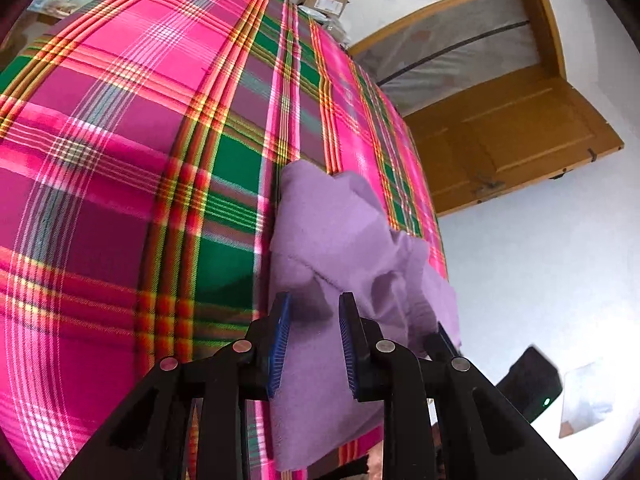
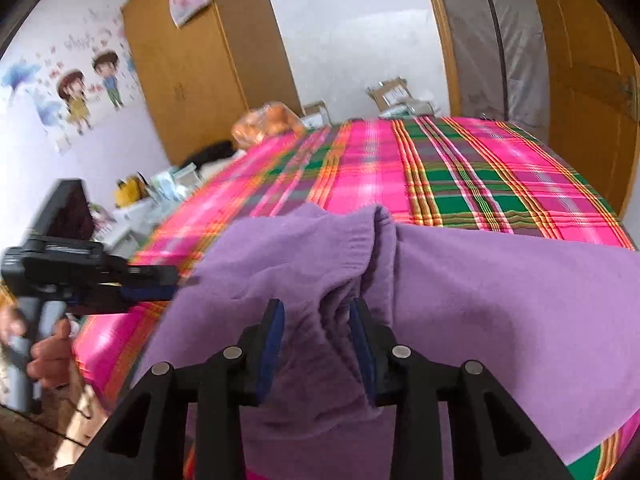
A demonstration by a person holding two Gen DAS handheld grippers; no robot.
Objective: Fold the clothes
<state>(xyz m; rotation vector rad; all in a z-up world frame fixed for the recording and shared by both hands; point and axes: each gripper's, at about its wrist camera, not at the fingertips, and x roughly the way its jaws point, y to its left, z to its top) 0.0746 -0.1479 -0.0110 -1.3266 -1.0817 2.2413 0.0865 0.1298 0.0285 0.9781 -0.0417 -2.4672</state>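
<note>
A purple garment (image 2: 460, 280) lies rumpled at the near edge of a bed covered with a pink and green plaid sheet (image 1: 160, 140), part of it hanging over that edge. The right hand-held gripper (image 2: 316, 320) angles down onto a bunched fold; its jaws stand apart with cloth between them, unclenched. The left hand-held gripper (image 1: 314, 312) also tilts down over the garment, jaws parted, not pinching the cloth. In the right wrist view a person's hand (image 2: 48, 352) grips its grey handle, partly cut off at the frame edge. A wooden door (image 1: 520, 136) stands behind.
</note>
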